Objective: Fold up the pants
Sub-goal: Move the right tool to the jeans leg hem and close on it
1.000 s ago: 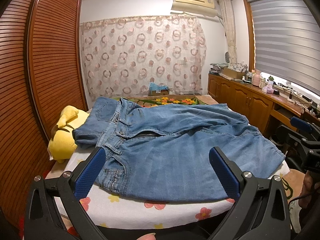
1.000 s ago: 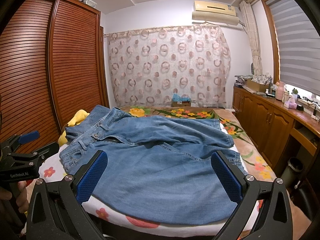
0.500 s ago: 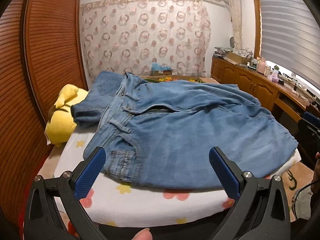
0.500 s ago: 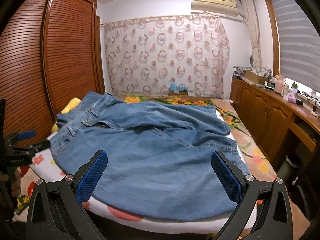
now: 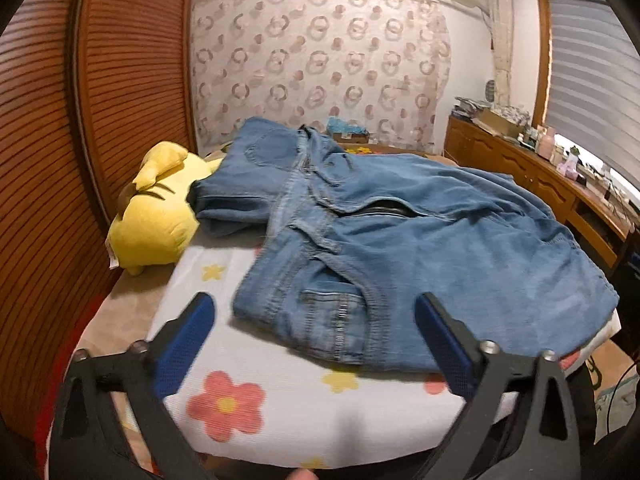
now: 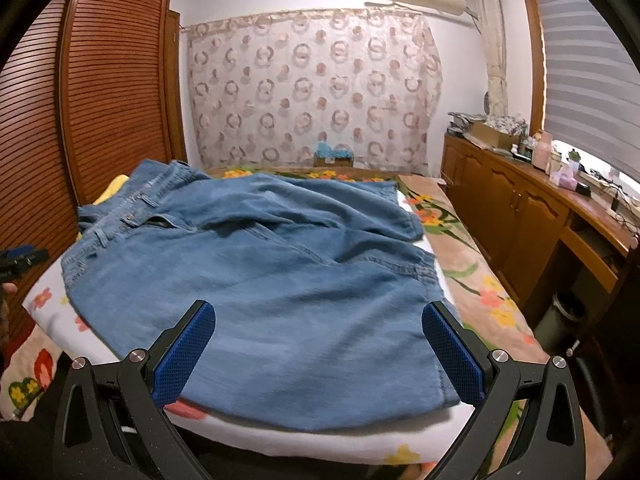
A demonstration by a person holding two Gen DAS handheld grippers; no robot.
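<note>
Blue jeans [image 5: 420,248] lie spread and rumpled on a white flowered cloth [image 5: 248,392] over the bed, waistband to the left, legs running right. My left gripper [image 5: 316,320] is open and empty, hovering just short of the waistband's near corner and front pocket. In the right wrist view the jeans [image 6: 280,280] fill the bed. My right gripper [image 6: 318,328] is open and empty above the near leg hem. The left gripper's tip [image 6: 20,258] shows at the left edge there.
A yellow plush toy [image 5: 156,216] lies against the jeans' far left side. A slatted wooden wardrobe [image 5: 80,120] stands at the left. Wooden cabinets [image 6: 520,208] with clutter run along the right. A patterned curtain [image 6: 316,88] hangs behind the bed.
Both grippers have moved forward and down toward the bed. The left one now sits near the waistband corner, the right one over the leg hem. Both stayed open.
</note>
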